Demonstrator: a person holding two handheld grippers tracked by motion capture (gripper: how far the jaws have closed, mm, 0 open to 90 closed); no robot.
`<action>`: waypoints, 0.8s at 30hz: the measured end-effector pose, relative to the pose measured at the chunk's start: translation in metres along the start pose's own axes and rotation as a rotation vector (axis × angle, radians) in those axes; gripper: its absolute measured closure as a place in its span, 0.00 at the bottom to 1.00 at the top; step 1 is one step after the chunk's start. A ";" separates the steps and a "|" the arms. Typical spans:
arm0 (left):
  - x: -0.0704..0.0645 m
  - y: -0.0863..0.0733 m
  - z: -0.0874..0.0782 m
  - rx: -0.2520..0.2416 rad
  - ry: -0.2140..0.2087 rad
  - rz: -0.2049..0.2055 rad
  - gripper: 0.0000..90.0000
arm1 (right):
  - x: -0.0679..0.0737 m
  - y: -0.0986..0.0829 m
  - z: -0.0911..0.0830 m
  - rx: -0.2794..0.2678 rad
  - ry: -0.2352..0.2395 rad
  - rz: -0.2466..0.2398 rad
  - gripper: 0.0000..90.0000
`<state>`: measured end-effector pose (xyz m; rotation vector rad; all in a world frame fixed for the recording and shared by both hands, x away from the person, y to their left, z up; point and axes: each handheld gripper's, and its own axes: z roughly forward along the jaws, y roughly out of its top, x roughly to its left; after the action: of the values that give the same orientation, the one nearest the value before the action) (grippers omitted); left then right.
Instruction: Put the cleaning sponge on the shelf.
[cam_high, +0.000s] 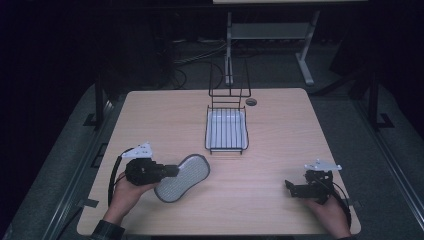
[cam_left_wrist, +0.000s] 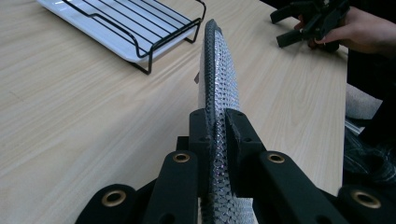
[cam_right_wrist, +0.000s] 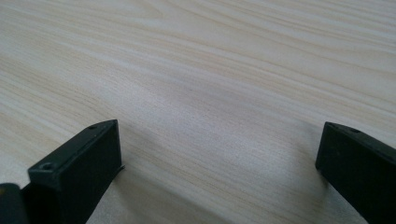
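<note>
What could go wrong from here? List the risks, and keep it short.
1. The left gripper pinches the grey mesh pad at one end only, so the long free end could sag or twist loose.
2. The wire rack on its white tray lies just ahead; a swinging pad could snag its bars.
3. The right gripper stands open, apart, giving no support.

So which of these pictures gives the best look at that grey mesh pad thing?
The high view: the grey mesh pad shows its whole face and peanut-like outline, one end under the left tongs. The left gripper view has it edge-on, a thin strip pinched between the jaws. The right gripper view looks at bare table.
</note>
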<state>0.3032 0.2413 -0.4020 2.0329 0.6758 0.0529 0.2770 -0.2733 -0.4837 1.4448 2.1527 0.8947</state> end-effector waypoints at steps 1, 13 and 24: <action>0.000 0.001 0.001 0.002 0.004 0.004 0.91 | 0.000 0.000 0.000 0.000 0.000 0.000 0.00; 0.005 0.019 0.016 0.001 0.010 0.018 0.91 | 0.000 0.000 0.000 0.000 0.000 0.000 0.00; 0.016 0.038 0.024 -0.022 0.019 0.019 0.91 | 0.000 0.000 0.000 0.000 0.000 0.000 0.00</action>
<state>0.3408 0.2155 -0.3884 2.0196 0.6652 0.0906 0.2770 -0.2733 -0.4836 1.4449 2.1531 0.8944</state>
